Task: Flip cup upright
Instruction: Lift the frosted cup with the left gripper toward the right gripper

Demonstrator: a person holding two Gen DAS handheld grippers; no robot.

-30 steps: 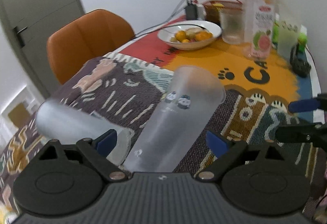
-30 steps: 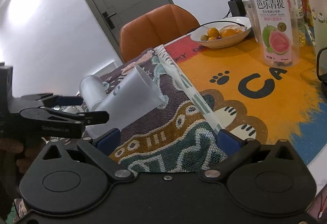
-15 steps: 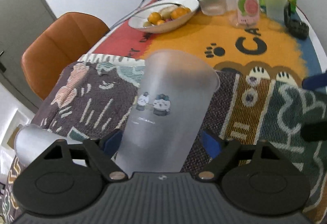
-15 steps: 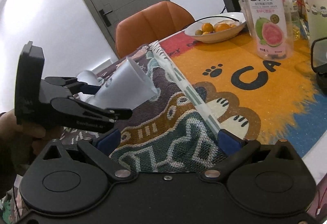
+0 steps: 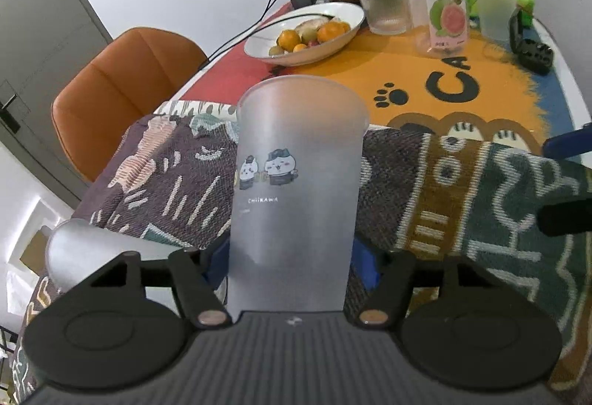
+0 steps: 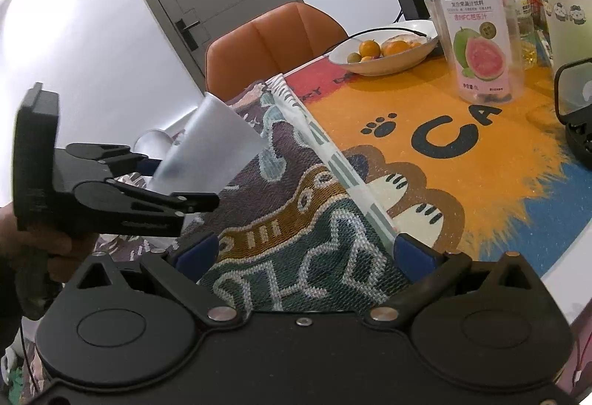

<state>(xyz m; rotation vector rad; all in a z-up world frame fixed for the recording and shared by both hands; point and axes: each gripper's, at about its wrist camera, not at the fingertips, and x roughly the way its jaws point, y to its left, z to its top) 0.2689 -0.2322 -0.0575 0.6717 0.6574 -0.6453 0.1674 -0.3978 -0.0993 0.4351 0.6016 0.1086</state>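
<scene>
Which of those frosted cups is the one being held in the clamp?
The frosted cup with the Chiikawa cartoon, clamped near its base by the left gripper. The plain cup lies loose beside it; another cartoon cup stands far back.

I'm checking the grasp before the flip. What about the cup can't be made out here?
- Frosted cup base, left wrist view: hidden behind the left gripper body.
- Its contact with the fingers, right wrist view: hidden by the near finger.
- Second cup: mostly covered by the gripper, its far end hidden.
</scene>
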